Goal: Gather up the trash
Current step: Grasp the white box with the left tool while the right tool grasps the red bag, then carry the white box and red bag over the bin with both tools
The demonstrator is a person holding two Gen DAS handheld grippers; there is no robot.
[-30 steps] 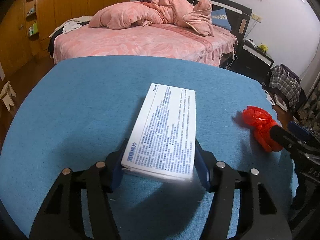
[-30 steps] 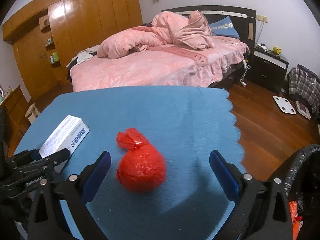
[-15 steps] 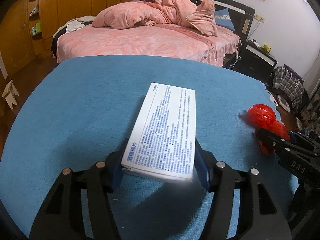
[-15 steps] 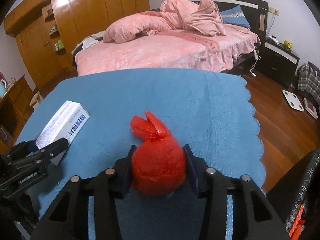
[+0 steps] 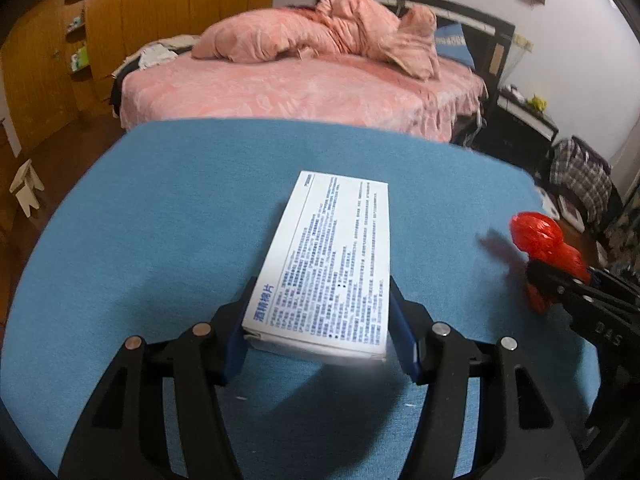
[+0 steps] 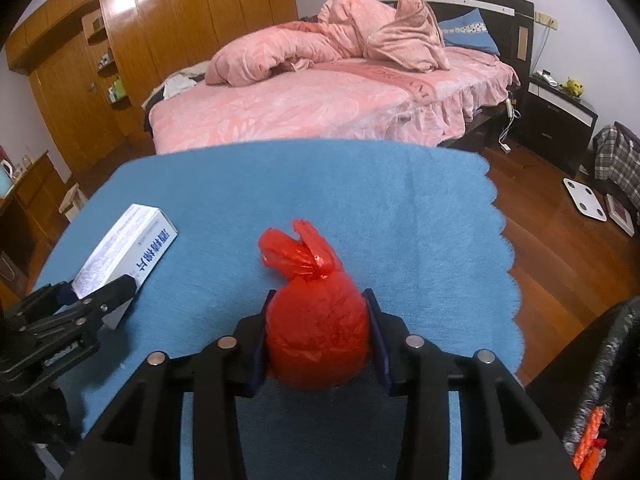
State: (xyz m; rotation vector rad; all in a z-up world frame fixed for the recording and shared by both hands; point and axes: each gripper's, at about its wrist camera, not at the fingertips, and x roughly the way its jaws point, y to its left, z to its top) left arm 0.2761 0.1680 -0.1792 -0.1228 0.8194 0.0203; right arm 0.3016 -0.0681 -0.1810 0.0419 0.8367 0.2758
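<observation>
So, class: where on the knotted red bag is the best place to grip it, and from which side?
Grip the red bag across its round, full body, below the knot, coming in from the near side over the blue cloth. The body is wide and soft; the twisted top is floppy. The right gripper is closing there now, its pads already against the bag.

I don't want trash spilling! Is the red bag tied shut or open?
Tied shut: the red bag is twisted into a knot at its top.
</observation>
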